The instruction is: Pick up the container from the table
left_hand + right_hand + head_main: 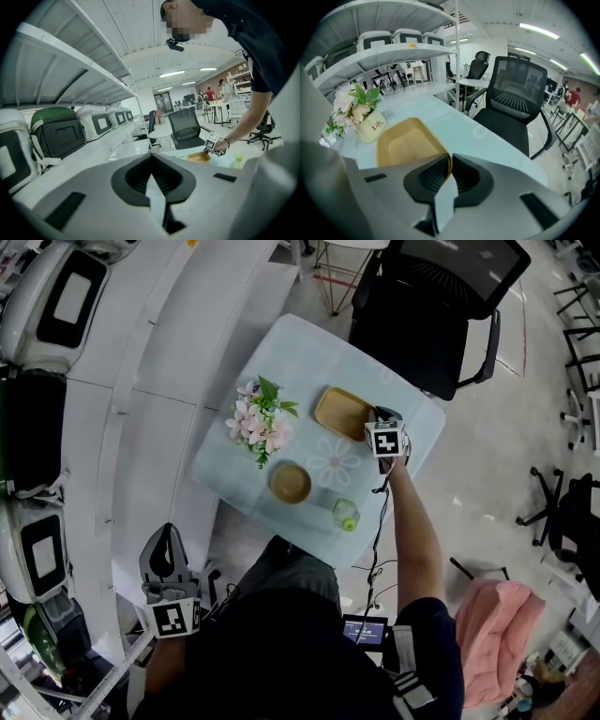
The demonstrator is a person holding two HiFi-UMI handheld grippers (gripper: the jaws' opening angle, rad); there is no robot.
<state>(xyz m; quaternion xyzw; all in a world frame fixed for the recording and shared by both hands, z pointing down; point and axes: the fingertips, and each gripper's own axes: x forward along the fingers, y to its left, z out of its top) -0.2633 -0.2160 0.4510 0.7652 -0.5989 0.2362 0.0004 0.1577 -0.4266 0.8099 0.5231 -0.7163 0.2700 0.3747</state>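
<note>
The container is a shallow yellow tray on the pale blue table, right of the flowers. My right gripper reaches down to the tray's right edge. In the right gripper view the jaws are pinched together on the tray's near rim, and the tray still rests on the tabletop. My left gripper hangs low at the left, well off the table beside the shelving. Its jaws are shut with nothing between them. From there the tray shows small and far off.
A flower pot stands left of the tray, a round wooden bowl and a small green bottle nearer me. A black office chair sits behind the table. White shelves with cases run along the left.
</note>
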